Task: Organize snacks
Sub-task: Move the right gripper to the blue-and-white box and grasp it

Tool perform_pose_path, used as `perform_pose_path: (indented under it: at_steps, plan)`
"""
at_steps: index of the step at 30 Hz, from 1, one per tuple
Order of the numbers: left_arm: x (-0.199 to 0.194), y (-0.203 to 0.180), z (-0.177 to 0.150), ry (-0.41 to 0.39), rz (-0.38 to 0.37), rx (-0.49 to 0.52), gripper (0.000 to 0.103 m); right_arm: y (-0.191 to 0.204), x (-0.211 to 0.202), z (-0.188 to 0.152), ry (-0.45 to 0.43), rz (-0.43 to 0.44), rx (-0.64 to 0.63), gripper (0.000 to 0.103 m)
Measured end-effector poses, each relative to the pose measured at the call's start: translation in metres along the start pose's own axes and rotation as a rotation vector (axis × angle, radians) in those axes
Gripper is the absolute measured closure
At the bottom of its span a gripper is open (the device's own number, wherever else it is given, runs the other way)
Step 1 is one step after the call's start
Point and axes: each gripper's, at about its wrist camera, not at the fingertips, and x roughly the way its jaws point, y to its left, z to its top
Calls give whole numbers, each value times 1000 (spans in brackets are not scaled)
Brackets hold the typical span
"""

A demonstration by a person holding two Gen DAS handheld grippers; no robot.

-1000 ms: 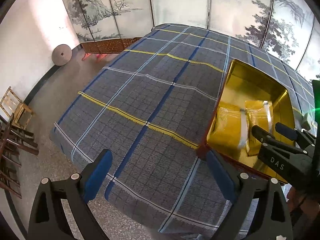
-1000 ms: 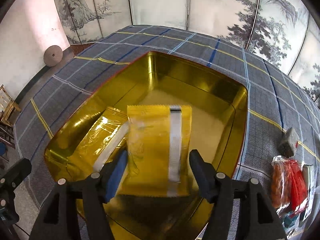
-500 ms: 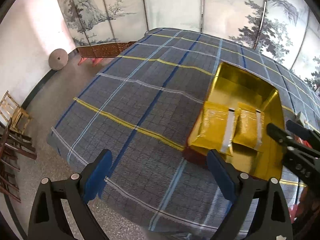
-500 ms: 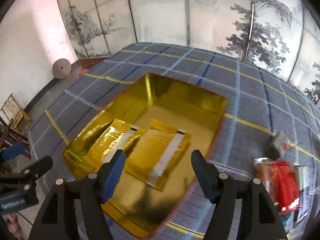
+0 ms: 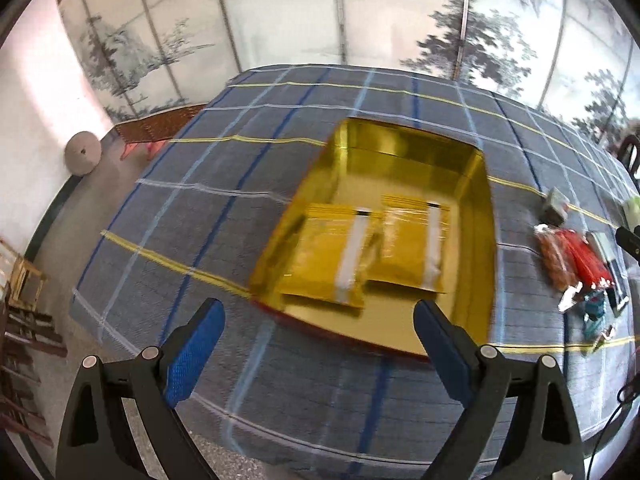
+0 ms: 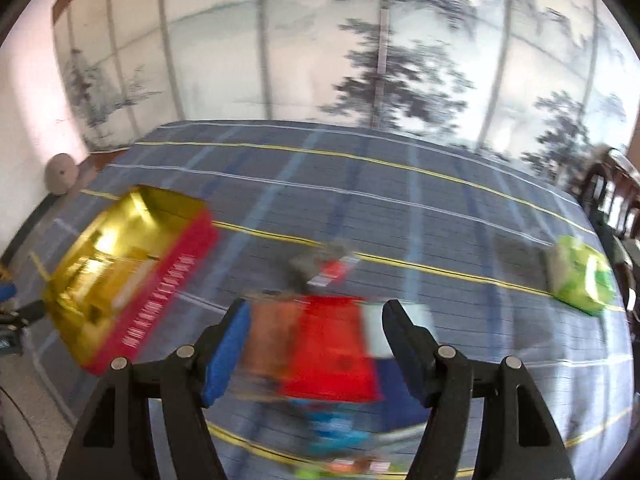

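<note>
A gold tray with a red outer wall (image 5: 472, 264) (image 6: 176, 264) sits on the plaid tablecloth. Two gold snack packets (image 5: 332, 256) (image 5: 416, 248) lie side by side inside it. A pile of loose snacks with a red packet (image 5: 580, 260) (image 6: 332, 352) lies to the tray's right. A small grey packet (image 5: 554, 206) and a green packet (image 6: 580, 276) lie further off. My left gripper (image 5: 316, 340) is open and empty, hovering before the tray's near edge. My right gripper (image 6: 316, 344) is open and empty above the red packet; its view is blurred.
The blue-grey plaid tablecloth (image 5: 224, 184) covers the table. Painted folding screens (image 5: 280, 20) stand behind it. Wooden chairs (image 5: 20, 280) stand on the floor at the left, and a dark chair (image 6: 612, 200) at the right.
My right gripper has left the tray, with the gold packet lying in it, and swung right over the red packet pile. My left gripper has turned right toward the tray.
</note>
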Motion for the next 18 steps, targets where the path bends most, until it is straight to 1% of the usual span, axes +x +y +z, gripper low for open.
perform_pose_path:
  at_steps: [2,4,8,11,14,18]
  plan:
    - [1,-11,1,5,-14,14,9,-26,2,-7,18,-35,11,33]
    - [1,-22,1,7,-22,32,9,-42,7,-13,41,-64,7,33]
    - [3,-45,2,14,-35,67,9,-65,20,-28,92,-68,10,33]
    - [5,-58,3,24,-42,86,9,-72,28,-34,111,-50,15,34]
    - [7,-72,3,31,-47,107,9,-69,33,-37,118,-2,17,34]
    - [8,-87,3,36,-58,133,9,-64,41,-42,121,-6,-6,34]
